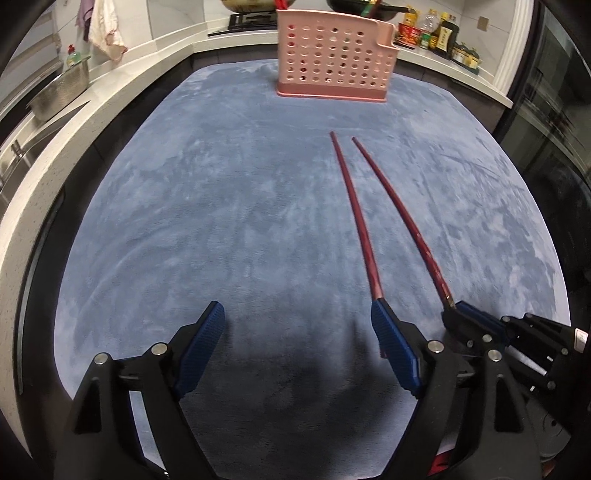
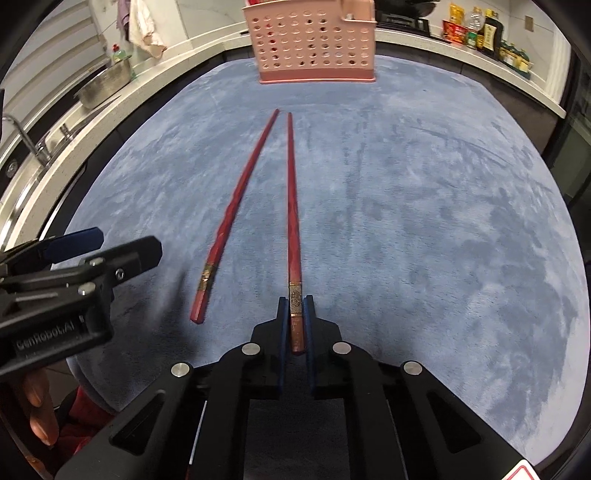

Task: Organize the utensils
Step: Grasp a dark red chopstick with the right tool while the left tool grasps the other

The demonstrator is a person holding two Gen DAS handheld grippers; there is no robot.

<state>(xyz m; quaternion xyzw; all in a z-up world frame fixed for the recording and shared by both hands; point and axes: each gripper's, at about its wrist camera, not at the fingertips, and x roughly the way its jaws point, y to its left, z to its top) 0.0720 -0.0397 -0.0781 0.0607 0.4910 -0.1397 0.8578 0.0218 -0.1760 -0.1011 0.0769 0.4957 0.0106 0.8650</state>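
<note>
Two red chopsticks lie side by side on a blue-grey mat (image 1: 221, 203), pointing at a pink perforated utensil holder (image 1: 332, 55) (image 2: 314, 40) at the far edge. My right gripper (image 2: 295, 306) (image 1: 456, 308) is shut on the near, gold-banded end of the right chopstick (image 2: 293, 221) (image 1: 419, 236). The left chopstick (image 2: 236, 210) (image 1: 356, 218) rests free on the mat. My left gripper (image 1: 297, 314) (image 2: 129, 242) is open wide just above the mat. Its right finger covers that chopstick's near end, and I cannot tell whether they touch.
A white counter (image 1: 122, 96) curves around the mat. It holds a steel bowl (image 1: 59, 92) at the left and bottles (image 1: 439, 33) at the back right. A cloth (image 1: 107, 29) hangs at the back left. A person's fingers (image 2: 37, 406) grip the left tool.
</note>
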